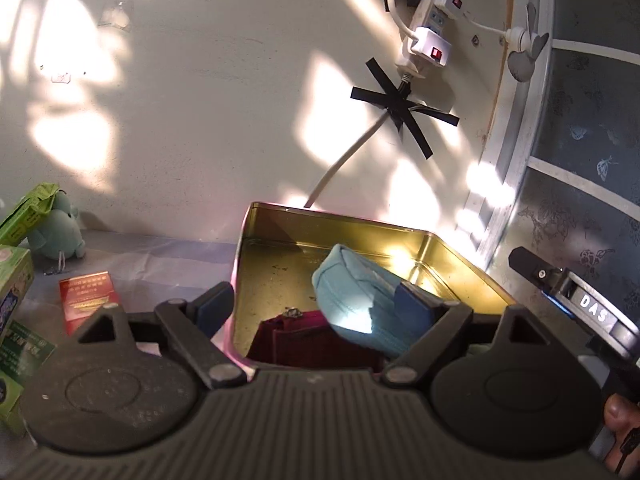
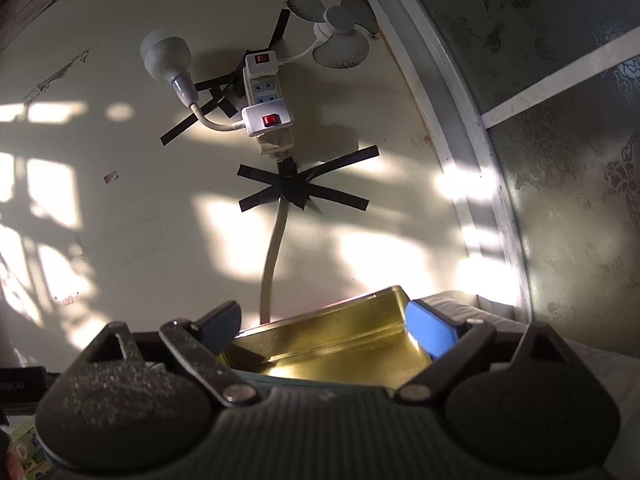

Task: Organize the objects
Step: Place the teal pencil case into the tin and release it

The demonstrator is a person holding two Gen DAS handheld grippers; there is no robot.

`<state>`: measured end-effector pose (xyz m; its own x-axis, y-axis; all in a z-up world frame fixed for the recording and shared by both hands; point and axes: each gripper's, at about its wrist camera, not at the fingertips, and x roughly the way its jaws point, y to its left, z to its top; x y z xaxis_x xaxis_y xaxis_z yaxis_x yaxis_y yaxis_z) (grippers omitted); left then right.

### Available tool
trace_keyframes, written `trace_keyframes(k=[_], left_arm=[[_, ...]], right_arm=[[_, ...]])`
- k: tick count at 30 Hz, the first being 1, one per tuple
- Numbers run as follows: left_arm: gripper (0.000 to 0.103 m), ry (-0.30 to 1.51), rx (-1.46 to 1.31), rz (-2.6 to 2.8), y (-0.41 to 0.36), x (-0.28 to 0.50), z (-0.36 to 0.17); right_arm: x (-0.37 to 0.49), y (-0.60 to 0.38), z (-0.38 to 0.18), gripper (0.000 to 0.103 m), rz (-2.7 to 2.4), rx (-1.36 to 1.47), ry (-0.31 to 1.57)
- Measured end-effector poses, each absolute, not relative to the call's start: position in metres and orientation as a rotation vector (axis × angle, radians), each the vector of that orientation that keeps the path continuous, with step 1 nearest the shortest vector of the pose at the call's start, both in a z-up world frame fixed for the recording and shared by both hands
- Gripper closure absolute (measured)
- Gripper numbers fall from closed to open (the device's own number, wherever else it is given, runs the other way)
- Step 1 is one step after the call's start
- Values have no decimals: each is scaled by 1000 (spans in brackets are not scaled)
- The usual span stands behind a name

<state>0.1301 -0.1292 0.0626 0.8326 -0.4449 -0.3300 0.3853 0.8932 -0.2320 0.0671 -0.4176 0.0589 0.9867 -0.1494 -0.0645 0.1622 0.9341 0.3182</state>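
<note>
gold tin (image 1: 460,268), lidless, ahead of left gripper (image 1: 316,304); light blue pouch (image 1: 352,300) lies inside over maroon pouch (image 1: 308,340). left gripper spread wide, holding nothing; right gripper (image 2: 324,328) likewise, empty.

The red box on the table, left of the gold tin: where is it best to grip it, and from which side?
Grip the red box across its two long edges, coming from above. It lies flat on the table, so its broad face offers nothing to pinch, while the narrow width should fit between open jaws. The green boxes crowd its left side, so I would keep toward the end nearest the gold tin.
</note>
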Motion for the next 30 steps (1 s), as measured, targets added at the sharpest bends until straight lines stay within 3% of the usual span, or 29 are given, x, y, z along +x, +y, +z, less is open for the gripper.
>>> trace_keyframes(k=[13,19,25,26,30], left_arm=[[14,445,-183,-270,-48,85,27],[14,457,-133,-287,-49,75,20],[14,414,-122,-293,-49,69,20],[14,415,-127,-293,-48,69,20],[13,427,-164,-307,-43,73,20]], right_arm=[[55,-359,57,14,-152,29,-35],[68,-323,82,4,-48,-47,-135],[133,-273,69,7,-99,-205,-112],[143,-269,66,16,-106,-225,-74],[152,-259,57,16,-89,-297,-9]])
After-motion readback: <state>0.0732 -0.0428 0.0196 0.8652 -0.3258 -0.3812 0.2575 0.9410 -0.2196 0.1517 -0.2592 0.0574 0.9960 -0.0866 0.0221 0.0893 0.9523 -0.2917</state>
